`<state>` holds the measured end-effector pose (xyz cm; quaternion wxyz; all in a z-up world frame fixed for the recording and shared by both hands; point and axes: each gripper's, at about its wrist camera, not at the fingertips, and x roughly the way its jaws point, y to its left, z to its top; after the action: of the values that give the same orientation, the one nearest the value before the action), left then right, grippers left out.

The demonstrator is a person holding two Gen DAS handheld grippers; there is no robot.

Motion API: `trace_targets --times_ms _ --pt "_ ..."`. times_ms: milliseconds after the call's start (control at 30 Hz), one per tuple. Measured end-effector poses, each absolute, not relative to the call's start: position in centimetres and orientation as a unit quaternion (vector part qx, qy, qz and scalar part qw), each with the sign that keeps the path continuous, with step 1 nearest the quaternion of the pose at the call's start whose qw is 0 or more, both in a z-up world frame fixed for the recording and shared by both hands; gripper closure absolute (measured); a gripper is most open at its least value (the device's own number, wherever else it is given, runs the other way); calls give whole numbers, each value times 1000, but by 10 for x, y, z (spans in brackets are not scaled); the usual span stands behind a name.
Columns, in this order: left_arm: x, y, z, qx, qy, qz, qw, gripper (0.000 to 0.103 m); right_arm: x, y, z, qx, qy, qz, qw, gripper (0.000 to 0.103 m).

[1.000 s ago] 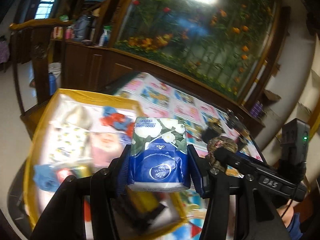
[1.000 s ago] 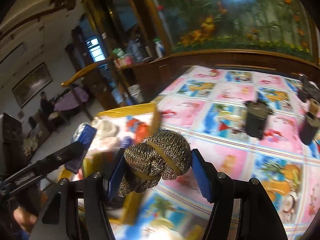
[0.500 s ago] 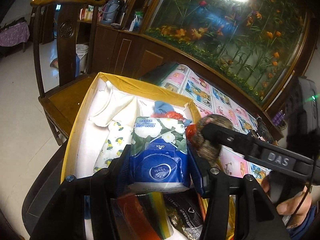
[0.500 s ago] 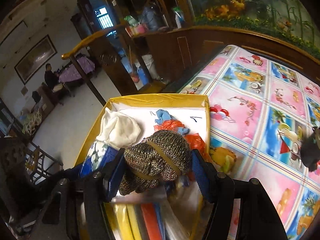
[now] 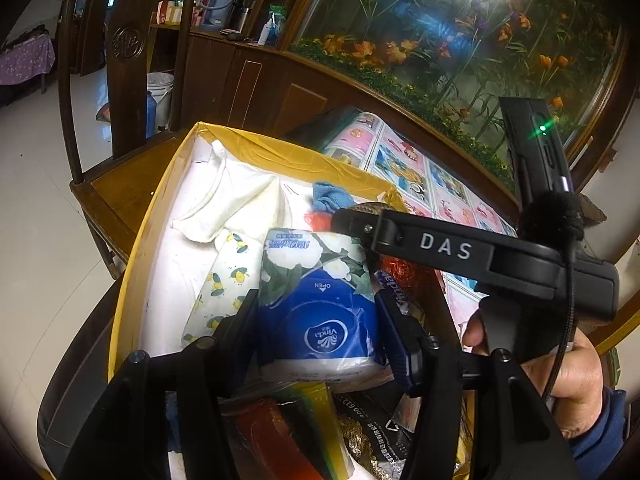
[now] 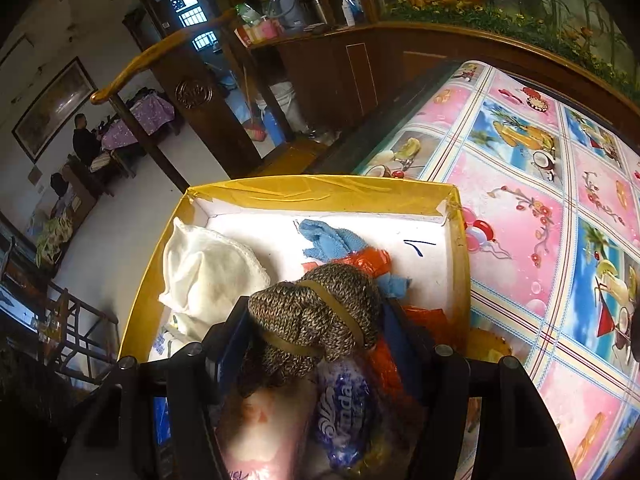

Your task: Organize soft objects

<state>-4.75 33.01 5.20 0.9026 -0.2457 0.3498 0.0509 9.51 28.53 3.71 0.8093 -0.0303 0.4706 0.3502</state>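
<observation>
Step in hand: depositing. We hold a blue plastic-wrapped tissue pack (image 5: 320,300) clamped in the left tool (image 5: 316,320) and a brown knitted rubber-banded bundle (image 6: 316,316) in the right tool (image 6: 316,332), both above the yellow-rimmed cardboard box (image 6: 320,190). Next, we judge: lower, release inside.

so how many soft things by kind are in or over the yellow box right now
tissue packs: 2
cloths: 3, white, blue, lemon-print
knit bundle: 1
total: 6

Carved wooden chair (image 5: 120,92) beside the picture-patterned tablecloth (image 6: 552,216), flower mural (image 5: 460,40) behind, white bucket (image 5: 160,92) on the floor.
</observation>
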Motion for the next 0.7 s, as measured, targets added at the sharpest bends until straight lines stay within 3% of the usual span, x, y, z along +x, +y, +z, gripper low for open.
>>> trace_targets --times_ms 167,267,700 --pt "-50 326 54 -239 344 51 907 29 88 286 39 -25 471 360 805 30" --pt "-53 327 55 -242 338 54 908 25 78 280 50 -26 454 363 813 24" --pt "-76 294 70 -202 319 67 923 16 29 196 82 3 400 369 839 20"
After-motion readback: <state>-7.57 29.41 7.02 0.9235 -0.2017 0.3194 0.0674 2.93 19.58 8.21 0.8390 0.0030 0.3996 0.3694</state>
